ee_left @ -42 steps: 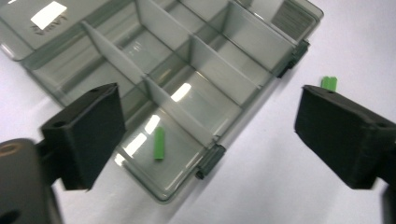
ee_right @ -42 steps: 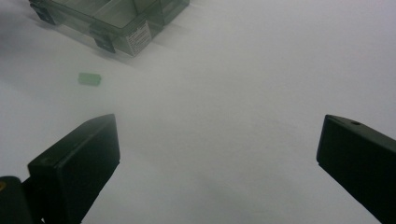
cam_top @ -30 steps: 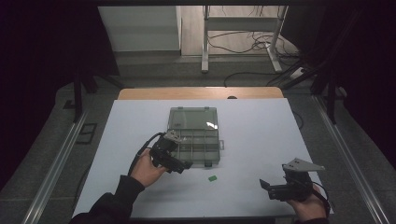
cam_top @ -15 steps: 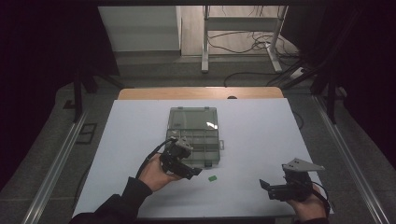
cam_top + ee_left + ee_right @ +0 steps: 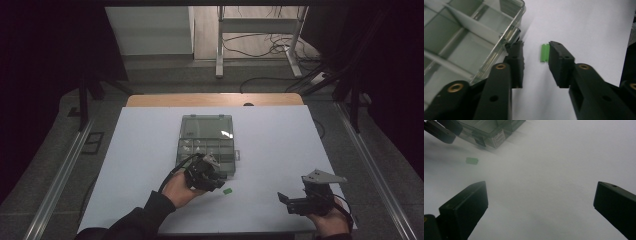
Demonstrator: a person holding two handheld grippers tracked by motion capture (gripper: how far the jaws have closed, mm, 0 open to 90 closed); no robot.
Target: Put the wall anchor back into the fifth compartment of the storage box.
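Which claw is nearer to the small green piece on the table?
Left. The left claw is right at the green piece, its jaws just closing with the piece at the tips, not yet pressed. The right claw stays well off to the side, open.

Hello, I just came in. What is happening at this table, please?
A person works with a gripper in each hand. The left gripper reaches for a small green piece lying on the white table beside a clear compartment box. Its jaws have just been closing, with the piece next to one jaw and not yet pinched. The right gripper waits open nearby.
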